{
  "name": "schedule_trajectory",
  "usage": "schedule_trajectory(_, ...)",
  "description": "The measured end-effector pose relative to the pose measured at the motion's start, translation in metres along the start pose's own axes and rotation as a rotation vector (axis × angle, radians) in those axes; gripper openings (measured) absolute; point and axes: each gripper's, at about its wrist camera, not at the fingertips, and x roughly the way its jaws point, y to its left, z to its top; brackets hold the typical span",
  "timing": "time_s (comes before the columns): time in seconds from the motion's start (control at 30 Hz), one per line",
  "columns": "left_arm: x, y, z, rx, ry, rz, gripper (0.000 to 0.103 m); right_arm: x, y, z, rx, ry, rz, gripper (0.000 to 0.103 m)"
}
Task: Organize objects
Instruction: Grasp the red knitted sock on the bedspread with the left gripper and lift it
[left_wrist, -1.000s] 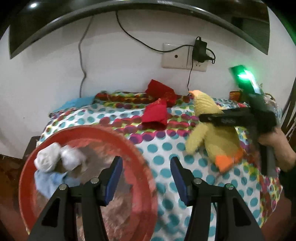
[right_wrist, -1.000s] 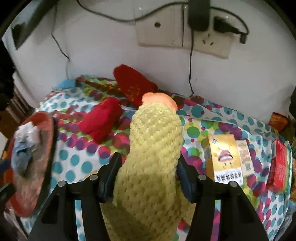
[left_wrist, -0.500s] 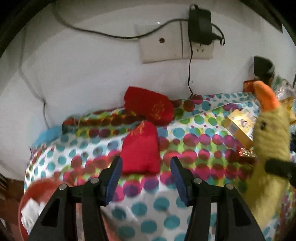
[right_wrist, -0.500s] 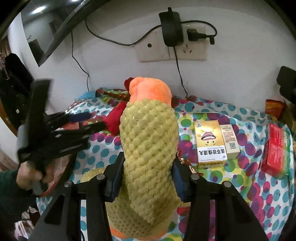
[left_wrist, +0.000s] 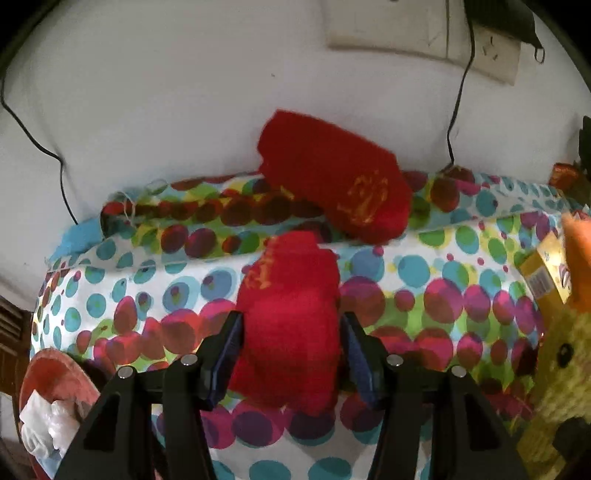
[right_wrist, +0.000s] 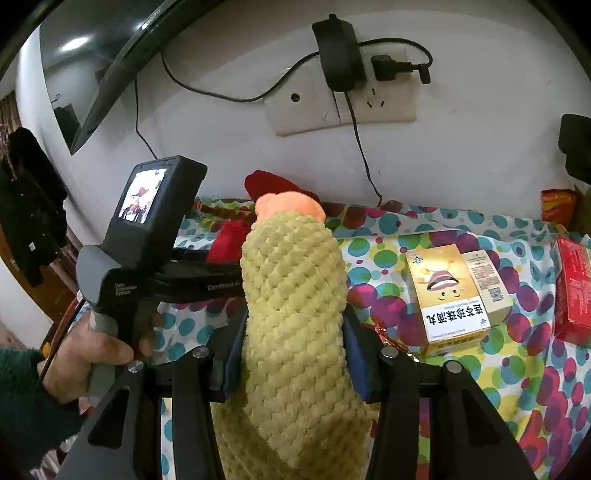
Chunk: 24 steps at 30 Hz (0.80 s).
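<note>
Swinging away from the red basin (left_wrist: 55, 373) at the table's left edge, the left gripper (left_wrist: 291, 354) has crossed the dotted cloth (left_wrist: 443, 273) and now straddles the nearer red sock (left_wrist: 291, 314); its jaws stand wide, 1 finger on each side, and whether the pads touch the fabric I cannot tell. Meanwhile the right gripper (right_wrist: 291, 354) has narrowed onto the yellow plush duck (right_wrist: 295, 295) and clamps its neck, the body hanging below and the orange beak on top. A 2nd red sock (left_wrist: 336, 184) leans on the wall behind the 1st. Both socks look light, soft and limp, so a pinch across the thick middle should gather enough fabric; a hold near an end would probably let it droop or slip. The duck squashes easily, and its neck seems a fair handle.
</note>
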Motion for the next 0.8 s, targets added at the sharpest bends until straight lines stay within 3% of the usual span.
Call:
schedule_trajectory(0.13, 0.005, 0.0, 0.001, -0.002, 0.0, 0.046, 0.056, 0.01, 0.003, -0.002, 0.001, 0.004, -0.027, 0.044)
schedule_trajectory(0.23, 0.005, 0.005, 0.001, -0.032, -0.012, 0.027, 0.054, 0.017, 0.009, -0.004, -0.019, 0.007, -0.059, 0.044)
schedule_trajectory(0.3, 0.003, 0.006, 0.0, -0.033, -0.017, 0.031, 0.042, 0.022, 0.012, -0.006, -0.025, 0.011, -0.07, 0.044)
schedule_trajectory(0.4, -0.002, 0.011, -0.003, -0.048, -0.031, 0.01, 0.039, 0.025, 0.015, -0.008, -0.039, 0.002, -0.09, 0.045)
schedule_trajectory(0.6, -0.015, 0.012, -0.006, -0.064, -0.068, -0.017, 0.038, 0.037, 0.021, -0.011, -0.076, 0.004, -0.141, 0.045)
schedule_trajectory(0.8, -0.052, 0.005, -0.016, -0.056, -0.144, -0.024, 0.038, 0.043, 0.017, -0.009, -0.053, 0.027, -0.154, 0.045)
